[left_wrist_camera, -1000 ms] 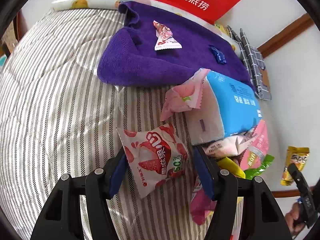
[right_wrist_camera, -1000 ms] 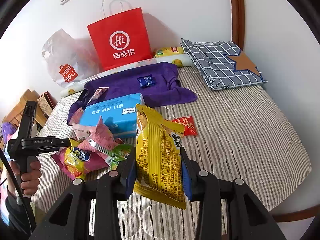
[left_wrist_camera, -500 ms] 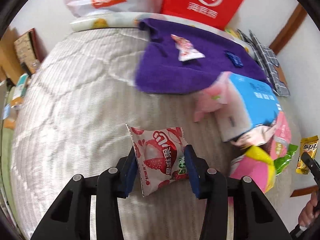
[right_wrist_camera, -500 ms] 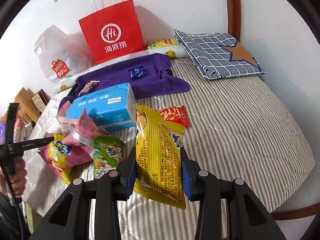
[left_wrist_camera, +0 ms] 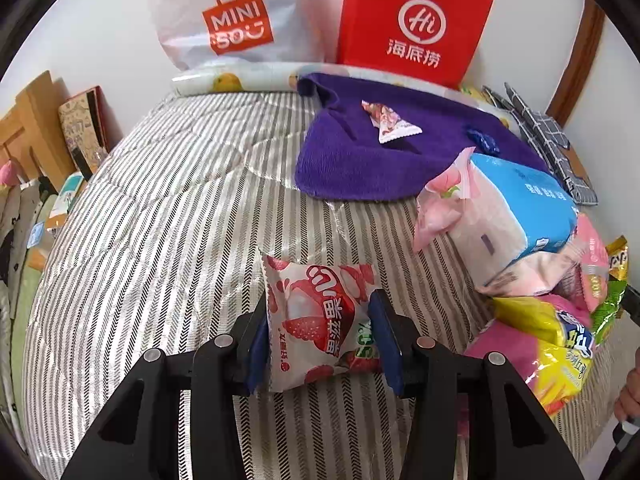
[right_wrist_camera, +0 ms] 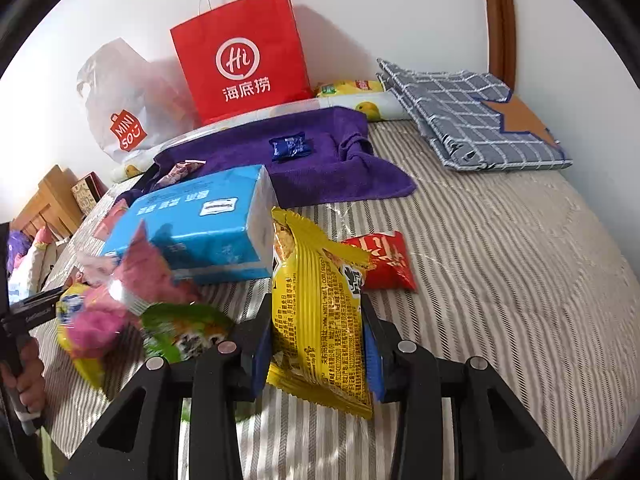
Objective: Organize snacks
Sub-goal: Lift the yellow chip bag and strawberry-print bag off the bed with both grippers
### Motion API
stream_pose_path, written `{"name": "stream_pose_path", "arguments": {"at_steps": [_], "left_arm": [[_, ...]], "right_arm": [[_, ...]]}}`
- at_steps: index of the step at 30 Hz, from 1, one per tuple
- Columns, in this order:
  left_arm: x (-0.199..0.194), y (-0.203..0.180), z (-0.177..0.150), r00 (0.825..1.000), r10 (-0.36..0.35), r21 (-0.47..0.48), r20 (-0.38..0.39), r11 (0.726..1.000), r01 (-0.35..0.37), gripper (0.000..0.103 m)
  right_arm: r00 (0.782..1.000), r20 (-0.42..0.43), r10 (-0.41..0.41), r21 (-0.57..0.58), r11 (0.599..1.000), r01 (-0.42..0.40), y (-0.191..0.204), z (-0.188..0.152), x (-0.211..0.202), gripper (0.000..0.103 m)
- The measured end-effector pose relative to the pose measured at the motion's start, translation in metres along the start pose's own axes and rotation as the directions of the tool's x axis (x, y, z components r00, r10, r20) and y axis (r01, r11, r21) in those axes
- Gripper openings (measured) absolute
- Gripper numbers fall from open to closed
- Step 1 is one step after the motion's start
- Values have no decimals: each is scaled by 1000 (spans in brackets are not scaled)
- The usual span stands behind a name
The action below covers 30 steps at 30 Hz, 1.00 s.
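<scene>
My left gripper [left_wrist_camera: 322,338] is shut on a white strawberry snack packet [left_wrist_camera: 318,320], held above the striped bedcover [left_wrist_camera: 160,220]. My right gripper [right_wrist_camera: 316,340] is shut on a tall yellow snack bag [right_wrist_camera: 320,308], held upright over the bed. A pile of snacks [left_wrist_camera: 548,320] lies beside a blue tissue pack [left_wrist_camera: 516,204]; in the right wrist view the tissue pack [right_wrist_camera: 200,224] sits behind a green packet [right_wrist_camera: 184,332] and a pink packet [right_wrist_camera: 100,320]. A red packet [right_wrist_camera: 380,260] lies just beyond the yellow bag.
A purple towel [left_wrist_camera: 380,160] holds a small pink candy wrapper [left_wrist_camera: 388,120] and a blue candy [right_wrist_camera: 290,146]. A red paper bag [right_wrist_camera: 244,68] and a white plastic bag [left_wrist_camera: 228,20] lean on the wall. A checked cloth [right_wrist_camera: 472,116] lies at the back right.
The left gripper closed on the strawberry packet and carried it off to the left, away from the pile. The right gripper, still holding the yellow bag, sank lower toward the bed.
</scene>
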<state>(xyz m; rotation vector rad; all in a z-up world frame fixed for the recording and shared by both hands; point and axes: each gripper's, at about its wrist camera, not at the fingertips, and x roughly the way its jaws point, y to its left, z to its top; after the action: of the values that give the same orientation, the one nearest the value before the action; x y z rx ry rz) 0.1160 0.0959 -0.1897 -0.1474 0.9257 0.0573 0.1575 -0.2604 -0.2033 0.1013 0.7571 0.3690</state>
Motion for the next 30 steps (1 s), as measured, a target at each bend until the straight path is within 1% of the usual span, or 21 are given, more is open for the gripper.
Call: {"name": "stream_pose_path", "arguments": {"at_steps": [5, 9, 11, 15, 17, 21, 30], "left_arm": [[0, 2, 2, 1000, -4, -11, 1, 1000, 4, 46], [0, 3, 1, 1000, -11, -29, 5, 1000, 11, 47], [-1, 4, 1, 1000, -22, -42, 8, 999, 23, 47], [-2, 11, 1, 998, -59, -84, 18, 995, 61, 46], [-2, 9, 2, 999, -46, -75, 15, 996, 47, 46], [0, 0, 3, 1000, 4, -38, 4, 999, -4, 46], [1, -2, 3, 999, 35, -27, 2, 999, -35, 43]], "right_arm": [[999, 36, 35, -27, 999, -34, 4, 3, 10, 36], [994, -26, 108, -31, 994, -108, 9, 2, 23, 36], [995, -33, 93, -51, 994, -94, 12, 2, 24, 36], [993, -51, 109, -49, 993, -112, 11, 1, 27, 36], [992, -51, 117, -36, 992, -119, 9, 1, 27, 37], [993, -52, 102, -46, 993, -104, 12, 1, 27, 38], [992, -71, 107, -32, 993, -110, 10, 2, 30, 40]]}}
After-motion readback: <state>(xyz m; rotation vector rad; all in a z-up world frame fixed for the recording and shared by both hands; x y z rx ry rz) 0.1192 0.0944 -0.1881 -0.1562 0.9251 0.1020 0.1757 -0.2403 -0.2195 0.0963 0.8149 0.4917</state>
